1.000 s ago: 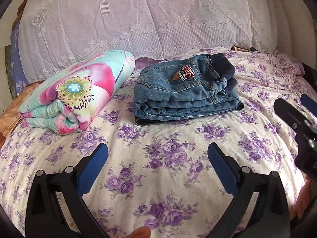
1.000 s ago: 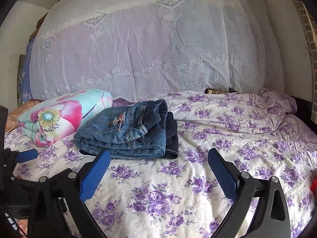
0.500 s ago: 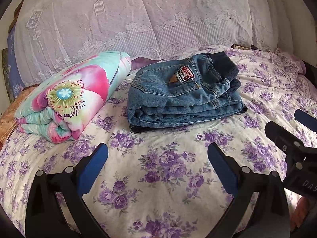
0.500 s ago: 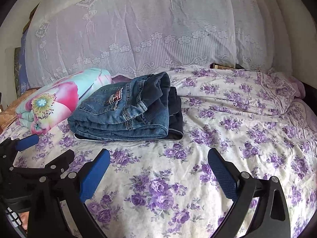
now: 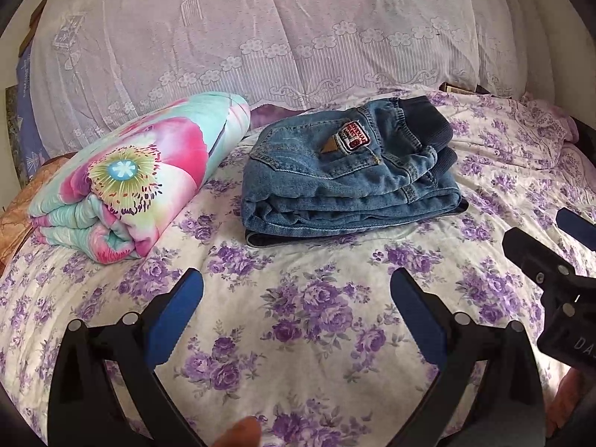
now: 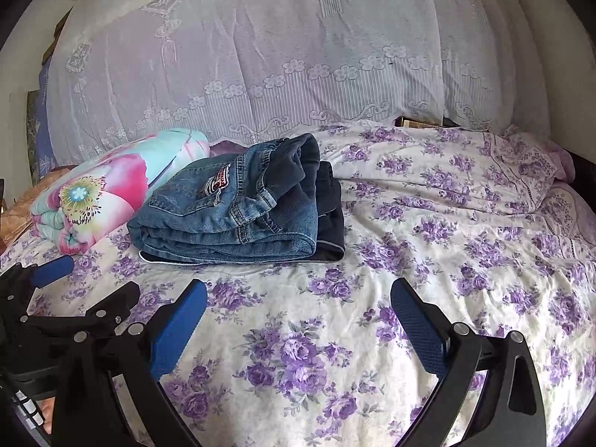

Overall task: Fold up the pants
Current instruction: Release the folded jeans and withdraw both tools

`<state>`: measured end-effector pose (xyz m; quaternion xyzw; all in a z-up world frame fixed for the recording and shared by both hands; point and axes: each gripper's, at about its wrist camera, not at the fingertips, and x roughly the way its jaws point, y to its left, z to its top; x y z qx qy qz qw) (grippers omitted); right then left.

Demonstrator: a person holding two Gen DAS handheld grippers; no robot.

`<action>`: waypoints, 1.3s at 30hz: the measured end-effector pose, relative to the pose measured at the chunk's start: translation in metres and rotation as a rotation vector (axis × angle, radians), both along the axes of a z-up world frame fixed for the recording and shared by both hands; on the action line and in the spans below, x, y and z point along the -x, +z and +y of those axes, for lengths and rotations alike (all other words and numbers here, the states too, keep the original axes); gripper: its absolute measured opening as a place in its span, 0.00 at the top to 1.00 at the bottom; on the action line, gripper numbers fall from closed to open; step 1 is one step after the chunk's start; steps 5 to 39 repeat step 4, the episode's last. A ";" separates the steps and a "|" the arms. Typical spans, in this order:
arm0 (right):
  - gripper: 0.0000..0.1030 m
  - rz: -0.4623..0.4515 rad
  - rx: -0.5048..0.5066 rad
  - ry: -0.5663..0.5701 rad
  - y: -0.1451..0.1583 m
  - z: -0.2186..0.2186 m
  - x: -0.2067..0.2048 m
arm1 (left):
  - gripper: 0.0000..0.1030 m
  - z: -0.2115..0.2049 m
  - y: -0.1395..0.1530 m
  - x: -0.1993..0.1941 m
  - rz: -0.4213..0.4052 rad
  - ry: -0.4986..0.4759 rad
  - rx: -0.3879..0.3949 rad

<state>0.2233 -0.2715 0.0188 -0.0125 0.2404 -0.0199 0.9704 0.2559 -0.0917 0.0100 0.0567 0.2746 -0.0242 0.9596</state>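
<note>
**Pants lie folded, both claws empty**

Left wrist view: the left gripper (image 5: 296,298) is spread wide and empty above the bedsheet (image 5: 316,335), since the folded pants (image 5: 346,182) rest beside the rolled quilt (image 5: 123,175).

Right wrist view: the right gripper (image 6: 298,305) also gapes empty, apart from the pants (image 6: 238,212); folding seems finished.

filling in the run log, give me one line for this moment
task: fold pants | jeans: folded on floral bedsheet, beside rolled floral quilt | left gripper: open, empty | right gripper: open, empty
</note>
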 end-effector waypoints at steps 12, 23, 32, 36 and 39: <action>0.03 0.000 0.000 -0.001 0.000 0.000 0.000 | 0.05 -0.001 -0.001 -0.001 0.008 -0.006 0.005; 0.03 0.000 0.000 -0.001 0.000 0.000 0.000 | 0.05 -0.001 -0.001 -0.001 0.008 -0.006 0.005; 0.03 0.000 0.000 -0.001 0.000 0.000 0.000 | 0.05 -0.001 -0.001 -0.001 0.008 -0.006 0.005; 0.03 0.000 0.000 -0.001 0.000 0.000 0.000 | 0.05 -0.001 -0.001 -0.001 0.008 -0.006 0.005; 0.03 0.000 0.000 -0.001 0.000 0.000 0.000 | 0.05 -0.001 -0.001 -0.001 0.008 -0.006 0.005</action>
